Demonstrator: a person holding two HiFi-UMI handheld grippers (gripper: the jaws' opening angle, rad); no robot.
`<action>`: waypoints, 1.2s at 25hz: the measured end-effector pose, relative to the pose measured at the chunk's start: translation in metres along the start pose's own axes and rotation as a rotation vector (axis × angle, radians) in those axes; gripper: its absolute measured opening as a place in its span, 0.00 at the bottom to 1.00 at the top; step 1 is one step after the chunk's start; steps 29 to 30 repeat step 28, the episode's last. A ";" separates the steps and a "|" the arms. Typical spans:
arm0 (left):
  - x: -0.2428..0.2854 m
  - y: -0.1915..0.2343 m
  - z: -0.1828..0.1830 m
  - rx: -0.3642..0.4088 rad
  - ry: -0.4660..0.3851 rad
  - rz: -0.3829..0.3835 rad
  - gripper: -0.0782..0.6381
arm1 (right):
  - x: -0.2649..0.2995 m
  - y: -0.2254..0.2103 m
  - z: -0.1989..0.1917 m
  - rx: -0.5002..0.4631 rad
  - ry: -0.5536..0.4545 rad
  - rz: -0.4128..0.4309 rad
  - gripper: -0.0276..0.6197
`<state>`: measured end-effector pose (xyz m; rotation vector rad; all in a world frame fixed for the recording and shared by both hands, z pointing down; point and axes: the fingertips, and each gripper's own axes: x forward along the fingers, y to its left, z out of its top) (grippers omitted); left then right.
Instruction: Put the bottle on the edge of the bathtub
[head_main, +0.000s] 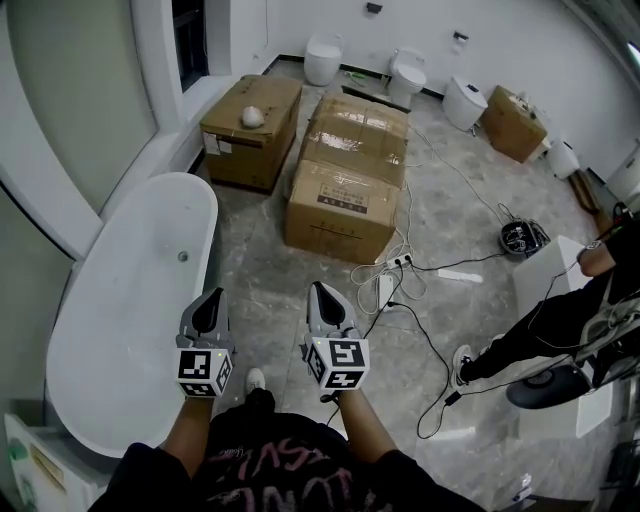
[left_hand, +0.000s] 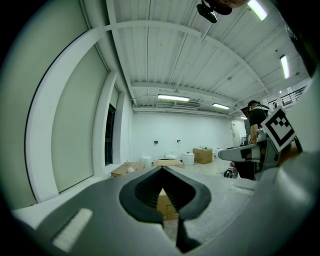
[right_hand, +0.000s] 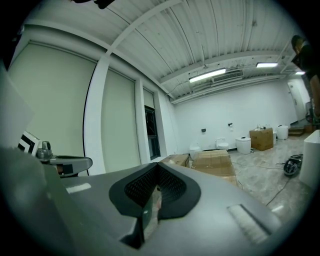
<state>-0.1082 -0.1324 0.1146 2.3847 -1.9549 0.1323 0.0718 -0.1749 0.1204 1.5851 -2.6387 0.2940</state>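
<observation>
The left claw (head_main: 213, 300) and the right claw (head_main: 320, 292), near the bathtub (head_main: 130, 300), are pressed together holding nothing, and no bottle shows on its edge.

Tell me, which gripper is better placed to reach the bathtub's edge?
Left, probably. In the head view the left gripper lines up with the bathtub rim. The right gripper is over the floor, farther from it. Both grippers' jaws are shut and empty.
</observation>
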 end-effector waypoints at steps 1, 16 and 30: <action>0.000 0.002 0.001 -0.001 0.001 0.002 0.11 | 0.001 0.002 0.000 -0.001 0.003 0.003 0.08; 0.008 0.006 -0.003 0.000 0.024 0.003 0.11 | 0.002 0.004 0.001 -0.027 0.001 0.013 0.08; 0.018 0.022 0.006 -0.019 -0.015 0.010 0.11 | 0.019 0.007 -0.002 -0.023 0.011 0.015 0.08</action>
